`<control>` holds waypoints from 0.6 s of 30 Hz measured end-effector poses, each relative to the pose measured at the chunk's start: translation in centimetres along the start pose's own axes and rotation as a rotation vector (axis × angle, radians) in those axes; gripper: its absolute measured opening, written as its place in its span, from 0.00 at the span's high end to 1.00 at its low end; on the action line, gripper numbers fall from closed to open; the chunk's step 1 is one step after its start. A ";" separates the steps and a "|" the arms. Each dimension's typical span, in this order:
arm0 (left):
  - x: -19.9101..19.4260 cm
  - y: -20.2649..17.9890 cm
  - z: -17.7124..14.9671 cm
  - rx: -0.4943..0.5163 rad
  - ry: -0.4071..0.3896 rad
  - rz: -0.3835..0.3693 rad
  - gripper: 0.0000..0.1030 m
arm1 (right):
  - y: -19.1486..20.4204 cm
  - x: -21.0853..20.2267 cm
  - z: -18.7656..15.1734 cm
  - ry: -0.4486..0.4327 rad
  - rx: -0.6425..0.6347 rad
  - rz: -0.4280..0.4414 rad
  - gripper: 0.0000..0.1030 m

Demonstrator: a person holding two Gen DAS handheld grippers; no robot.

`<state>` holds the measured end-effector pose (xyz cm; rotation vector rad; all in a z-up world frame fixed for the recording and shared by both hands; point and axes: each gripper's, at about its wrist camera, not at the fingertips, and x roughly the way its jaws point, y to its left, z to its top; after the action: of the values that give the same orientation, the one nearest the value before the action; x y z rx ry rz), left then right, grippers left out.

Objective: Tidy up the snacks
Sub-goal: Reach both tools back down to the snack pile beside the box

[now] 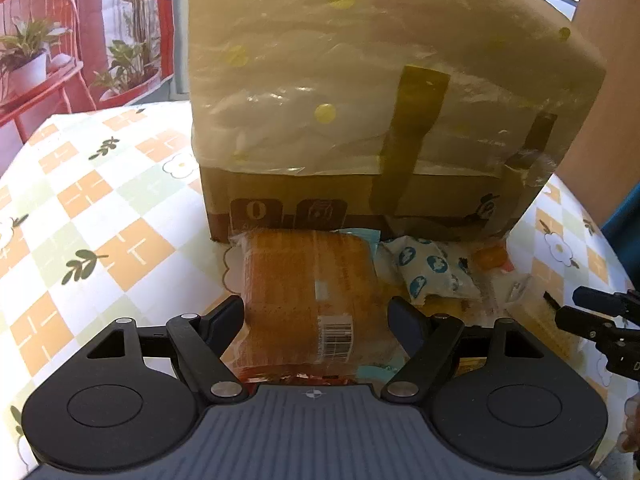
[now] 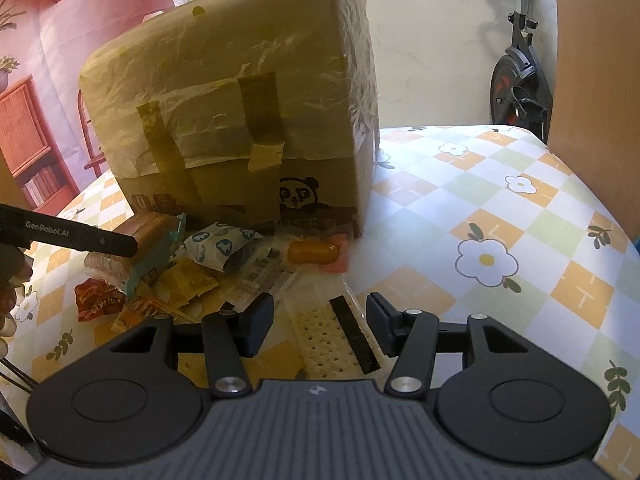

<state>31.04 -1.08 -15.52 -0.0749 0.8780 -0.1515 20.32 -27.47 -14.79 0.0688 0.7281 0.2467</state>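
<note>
Worktop (image 1: 100,208) under a checked cloth, orange and pale green squares, flower and leaf prints. Far left in the left wrist view: red chair and potted plants (image 1: 28,48) beyond the worktop edge. Centre back: big cardboard box (image 1: 360,184) standing upright, upper part wrapped in pale plastic film with yellow dots, brown tape strips running down its front; panda drawing on the lower front in the right wrist view. Snack pile lies on the cloth at the foot of the box. Left hand-held gripper (image 1: 318,320): jaws spread wide, one either side of an orange clear-wrapped cake pack (image 1: 308,292) with a barcode label; left finger close against the wrapper, right finger apart from it, no pinch seen. Just right of the pack: white pouch with blue round prints (image 1: 428,272), then a small orange-yellow jelly-like piece (image 2: 314,252) near the box corner. Lower left of the pile in the right wrist view: red wrapper (image 2: 96,296) and yellow zigzag-edged packets (image 2: 188,284). Right hand-held gripper (image 2: 320,324): jaws partly apart, a clear-wrapped perforated cracker (image 2: 324,348) with a black strip lying between them; whether the pads touch the wrap, cannot tell. Far right: exercise bike (image 2: 520,80) against the wall.
</note>
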 end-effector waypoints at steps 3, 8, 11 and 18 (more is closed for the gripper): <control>0.0 0.4 -0.1 -0.014 0.001 -0.006 0.21 | 0.2 0.1 0.0 0.001 -0.008 0.003 0.46; 0.1 0.4 0.0 -0.017 0.002 -0.002 0.21 | 0.3 0.2 0.0 0.007 -0.010 0.001 0.46; 0.3 0.0 0.1 0.000 0.005 0.000 0.21 | 0.3 0.2 0.0 0.011 -0.007 -0.001 0.46; 1.1 -0.5 0.1 0.038 0.002 0.007 0.22 | 0.6 0.8 0.7 0.018 -0.010 0.013 0.46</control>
<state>31.74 -1.70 -16.19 -0.0367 0.8771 -0.1617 21.27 -26.70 -14.66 0.0615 0.7441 0.2635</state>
